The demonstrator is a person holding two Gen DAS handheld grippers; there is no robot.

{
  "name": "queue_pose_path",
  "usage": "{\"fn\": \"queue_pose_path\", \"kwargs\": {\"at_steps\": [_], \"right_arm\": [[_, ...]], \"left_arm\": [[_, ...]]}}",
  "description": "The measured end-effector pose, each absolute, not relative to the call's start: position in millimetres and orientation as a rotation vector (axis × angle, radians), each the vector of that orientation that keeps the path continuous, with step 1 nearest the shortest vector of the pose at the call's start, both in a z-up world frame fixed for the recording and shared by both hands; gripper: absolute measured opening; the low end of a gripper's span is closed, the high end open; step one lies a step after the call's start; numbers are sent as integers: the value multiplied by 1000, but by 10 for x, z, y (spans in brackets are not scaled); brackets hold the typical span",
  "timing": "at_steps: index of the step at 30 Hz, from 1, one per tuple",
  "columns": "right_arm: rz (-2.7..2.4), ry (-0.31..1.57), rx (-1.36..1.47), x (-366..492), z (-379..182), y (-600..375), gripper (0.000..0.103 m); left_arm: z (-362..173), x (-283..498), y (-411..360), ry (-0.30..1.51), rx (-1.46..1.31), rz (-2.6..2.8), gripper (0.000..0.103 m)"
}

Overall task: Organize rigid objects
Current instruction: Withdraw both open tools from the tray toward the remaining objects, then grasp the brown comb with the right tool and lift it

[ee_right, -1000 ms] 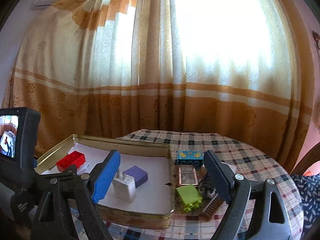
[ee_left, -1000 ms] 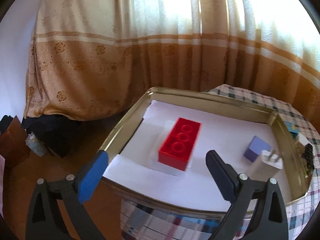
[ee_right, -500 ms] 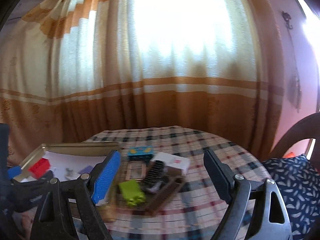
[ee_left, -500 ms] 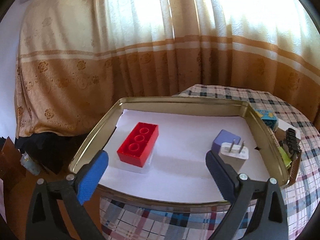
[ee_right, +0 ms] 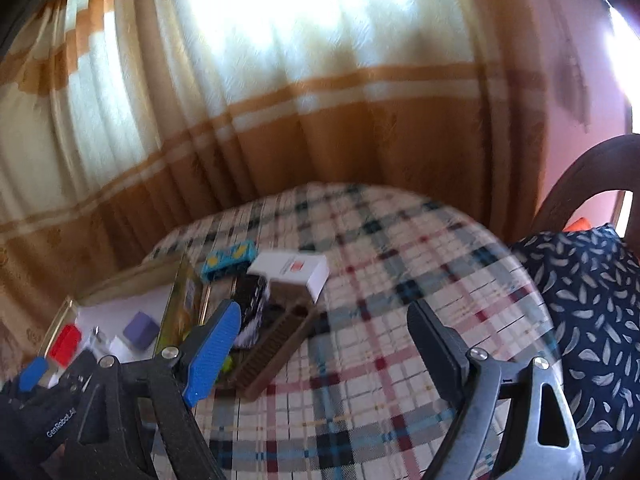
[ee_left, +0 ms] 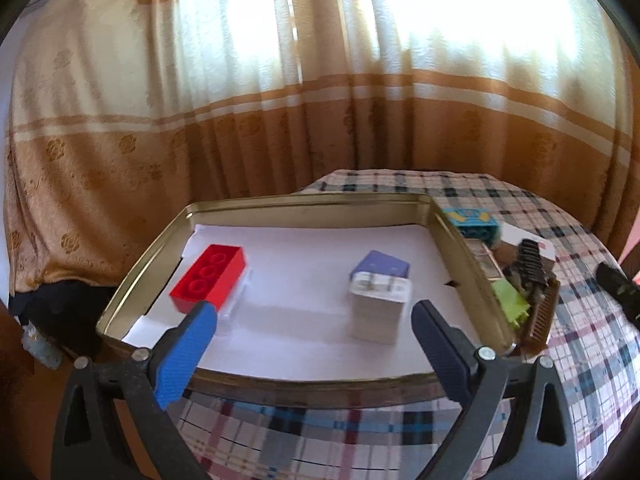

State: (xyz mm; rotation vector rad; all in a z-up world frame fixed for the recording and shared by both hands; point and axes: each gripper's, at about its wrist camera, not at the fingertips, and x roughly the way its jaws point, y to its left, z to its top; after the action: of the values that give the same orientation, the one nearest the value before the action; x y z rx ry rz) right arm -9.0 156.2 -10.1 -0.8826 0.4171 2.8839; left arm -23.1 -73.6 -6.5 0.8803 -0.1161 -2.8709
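Observation:
A gold metal tray [ee_left: 312, 202] lined with white paper holds a red brick [ee_left: 208, 276], a purple block [ee_left: 382, 270] and a white charger plug [ee_left: 380, 312]. My left gripper [ee_left: 314, 320] hovers open over the tray's near rim, holding nothing. Just right of the tray lies a pile: a blue block [ee_right: 228, 258], a white box [ee_right: 290, 270], a black ribbed piece [ee_right: 250, 312], a brown comb [ee_right: 276, 348] and a green brick [ee_left: 510, 306]. My right gripper [ee_right: 324, 316] stands open above the tablecloth, the pile by its blue finger.
The round table wears a plaid cloth [ee_right: 400, 272]. A dark wooden chair with a feather-print cushion [ee_right: 592, 300] stands close on the right. Orange and cream curtains [ee_left: 320, 100] hang behind the table. Floor clutter [ee_left: 36, 344] lies far left.
The left view has swung right, so the tray sits more to the left and the pile shows. The right gripper has swung right from the tray to the pile and rolled. Both stay open.

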Motion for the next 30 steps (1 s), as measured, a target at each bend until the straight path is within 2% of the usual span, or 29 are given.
{"fn": "queue_pose_path", "kwargs": {"at_steps": [6,16,22,23,25,26,27,30], "right_arm": [[2876,299,-1109,-325,-249,1368,87],[2821,178,-1320,-664,-404,1240,87],[2795,192,-1374,-714,-456,1400,86],[2801,203,-1371,-712,-446,1434,81],[2808,184,-1364,-703,-435,1522,64],[2799,165,-1372,-697,-447,1583,49],[2802,166,-1365,-701,-433,1627,42],[2798,195,-1362,-682,-432,1786,42]], "left_arm": [[-62,-201,-624,-148,886,-2900,99],[-57,-200,-615,-153,888,-2899,99],[-51,-206,-635,-155,883,-2898,99],[-50,-214,-645,-146,887,-2897,99],[-51,-219,-649,-134,891,-2898,99],[-49,-221,-651,-129,895,-2900,99],[-46,-222,-647,-120,903,-2904,99],[-32,-212,-622,-111,903,-2911,99]]}}
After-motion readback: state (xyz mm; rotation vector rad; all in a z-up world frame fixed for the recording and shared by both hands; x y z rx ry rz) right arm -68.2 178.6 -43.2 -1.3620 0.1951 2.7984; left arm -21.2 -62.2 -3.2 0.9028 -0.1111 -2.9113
